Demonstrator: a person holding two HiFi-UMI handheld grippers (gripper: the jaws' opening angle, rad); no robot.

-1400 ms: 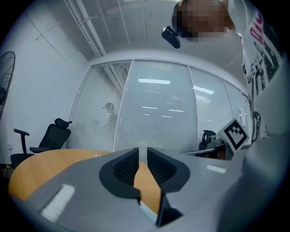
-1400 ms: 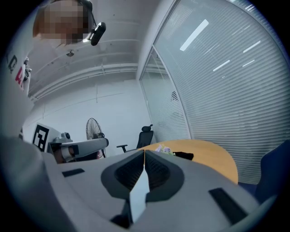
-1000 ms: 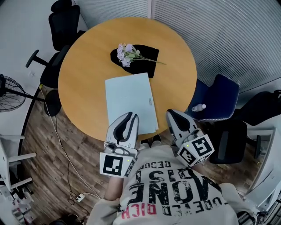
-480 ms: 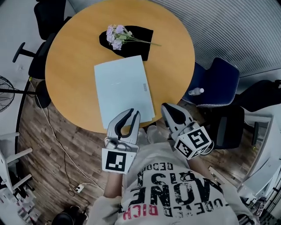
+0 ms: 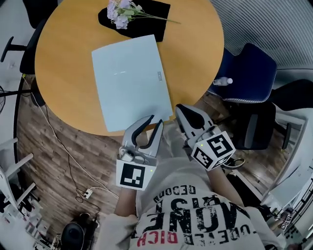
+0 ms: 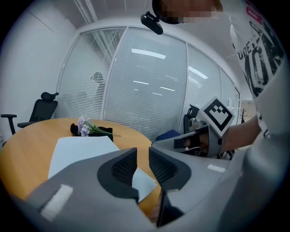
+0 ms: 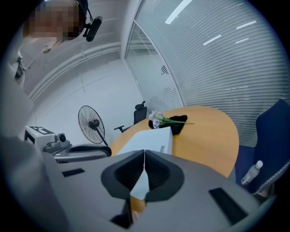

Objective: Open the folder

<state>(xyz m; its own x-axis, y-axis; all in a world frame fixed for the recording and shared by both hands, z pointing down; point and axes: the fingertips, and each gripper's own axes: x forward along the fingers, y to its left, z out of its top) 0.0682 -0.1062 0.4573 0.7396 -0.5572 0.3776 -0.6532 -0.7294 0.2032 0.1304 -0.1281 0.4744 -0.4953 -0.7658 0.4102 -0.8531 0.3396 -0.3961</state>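
The left gripper (image 6: 142, 165) has its ribbed dark jaws parted and opening, with nothing between them; the near corner of a pale blue folder (image 6: 77, 152) shows through the gap, beyond the tips. The right gripper (image 7: 144, 156) has its jaws clenched together, tips touching, holding nothing, and the same folder (image 7: 152, 140) lies past them.

From the head view, the left gripper (image 5: 154, 122) sits at lower centre of the frame and the right gripper (image 5: 183, 110) is just to its right. Both point up the frame at the near edge of a round wooden counter (image 5: 63, 73), close to the folder's near right corner. Each carries a cube with square markers.

The folder (image 5: 129, 78) lies closed and flat on the counter, turned slightly, in the centre of the frame. Beyond it, at the top, a sprig of lilac flowers (image 5: 120, 9) rests on a black cloth (image 5: 154, 19).

A blue chair (image 5: 249, 73) stands at the right of the counter with a small bottle (image 5: 222, 81) on its seat
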